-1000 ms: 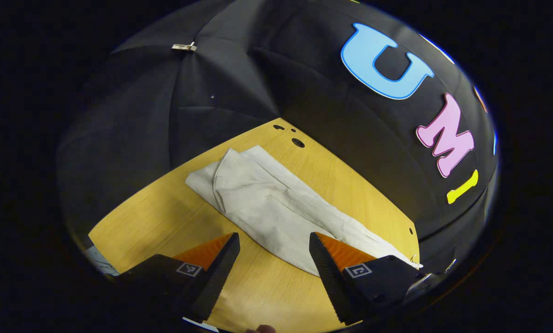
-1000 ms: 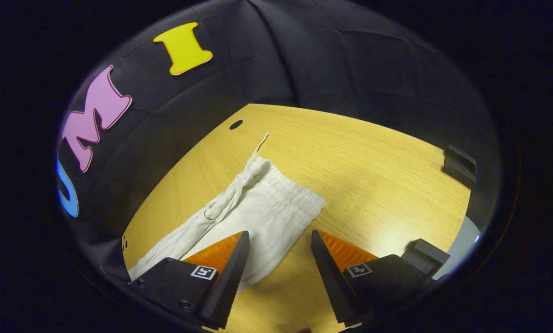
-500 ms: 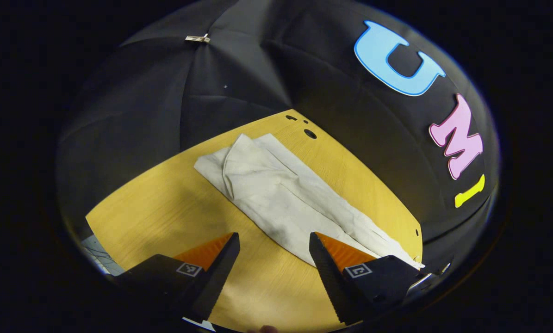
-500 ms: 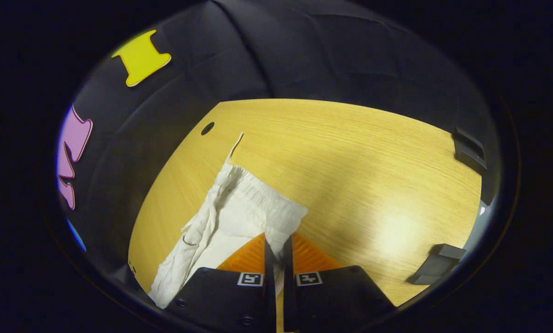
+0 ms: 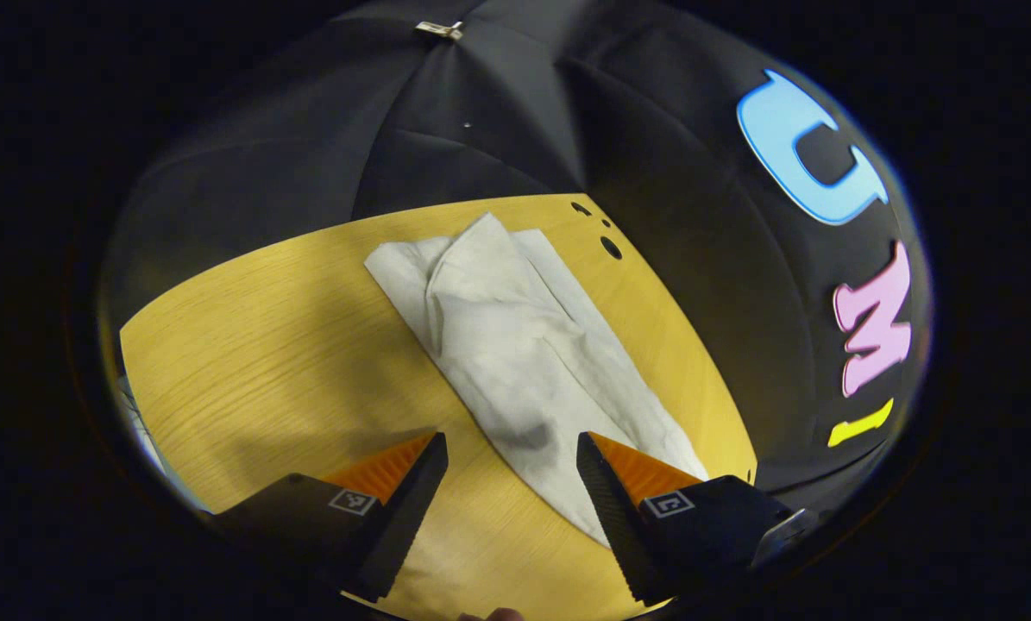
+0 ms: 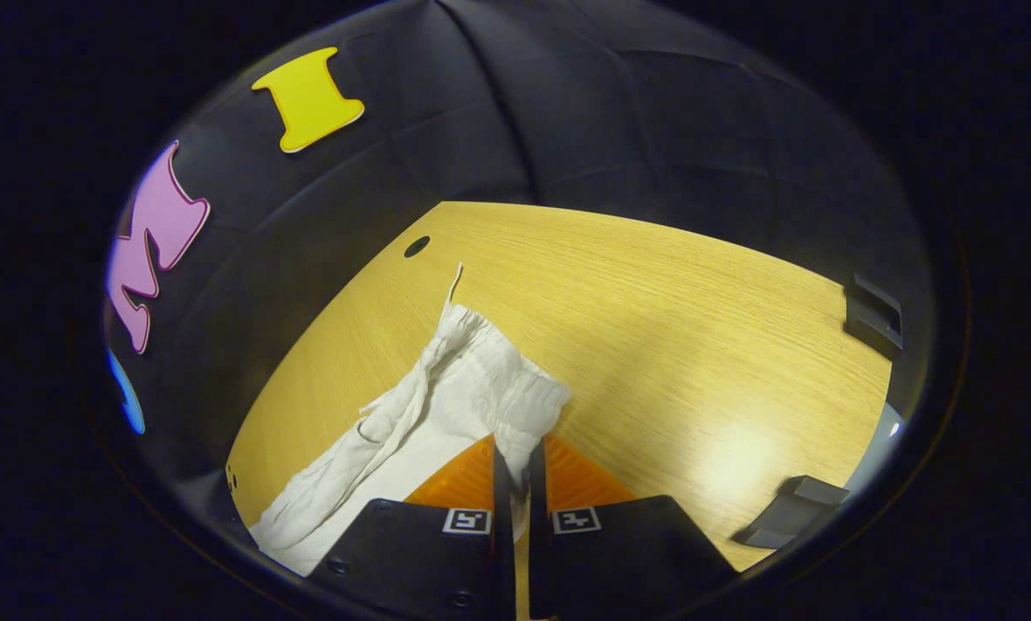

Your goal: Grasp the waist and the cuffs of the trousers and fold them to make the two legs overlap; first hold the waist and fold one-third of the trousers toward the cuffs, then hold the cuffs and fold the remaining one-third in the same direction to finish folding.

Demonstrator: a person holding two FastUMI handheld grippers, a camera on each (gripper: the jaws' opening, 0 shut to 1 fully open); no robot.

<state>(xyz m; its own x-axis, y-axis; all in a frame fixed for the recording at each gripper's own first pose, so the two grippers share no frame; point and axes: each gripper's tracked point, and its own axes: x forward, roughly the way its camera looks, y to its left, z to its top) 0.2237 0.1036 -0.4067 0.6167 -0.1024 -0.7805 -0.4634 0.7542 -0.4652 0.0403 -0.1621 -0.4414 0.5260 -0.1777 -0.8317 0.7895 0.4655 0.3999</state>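
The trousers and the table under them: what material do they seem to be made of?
The trousers look like a thin woven fabric, maybe cotton or linen: off-white, matte, softly creased, with a gathered waist and a drawstring. The table looks like wood or a wood-look laminate: yellow, fine straight grain, and a soft glare spot suggesting a smooth, slightly glossy finish.

trousers (image 5: 515,345) off-white, plain; table (image 6: 696,328) yellow-tan, wood-grained

Left tool (image 5: 512,483) spread; right tool (image 6: 515,483) pinched closed.
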